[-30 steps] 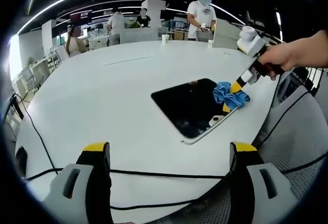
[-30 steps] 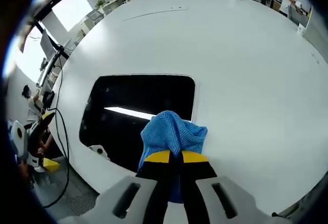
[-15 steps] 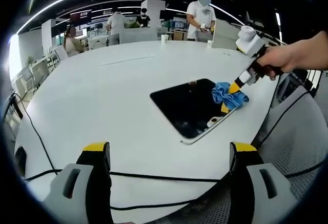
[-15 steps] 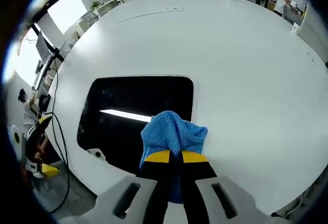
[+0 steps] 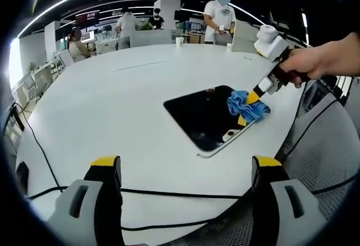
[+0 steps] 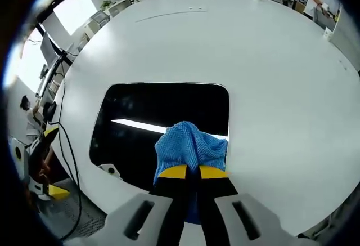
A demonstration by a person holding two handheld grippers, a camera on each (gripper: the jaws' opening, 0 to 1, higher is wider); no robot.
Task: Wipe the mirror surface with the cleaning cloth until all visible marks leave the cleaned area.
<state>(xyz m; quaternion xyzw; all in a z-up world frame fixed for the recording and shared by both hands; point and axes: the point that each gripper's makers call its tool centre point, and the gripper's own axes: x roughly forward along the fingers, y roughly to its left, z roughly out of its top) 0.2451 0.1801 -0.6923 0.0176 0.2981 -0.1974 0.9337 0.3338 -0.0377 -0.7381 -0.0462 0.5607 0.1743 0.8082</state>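
A dark rectangular mirror (image 5: 203,115) (image 6: 157,123) lies flat on the round white table (image 5: 112,105). My right gripper (image 6: 192,173) is shut on a blue cleaning cloth (image 6: 190,146) (image 5: 246,104), which rests on the mirror's right edge. In the left gripper view a person's hand holds that gripper (image 5: 256,95) at the mirror's far corner. My left gripper (image 5: 185,167) stands open near the table's front edge, well short of the mirror, with nothing between its jaws. The mirror reflects a ceiling light strip.
Black cables (image 5: 169,191) cross the table's front edge. A mesh chair (image 5: 332,161) stands at the right. Several people (image 5: 220,16) and desks are beyond the far side. A paper cup (image 5: 181,41) stands at the far rim.
The right gripper has slid the cloth a little further onto the mirror, toward its centre. The left gripper has stayed put.
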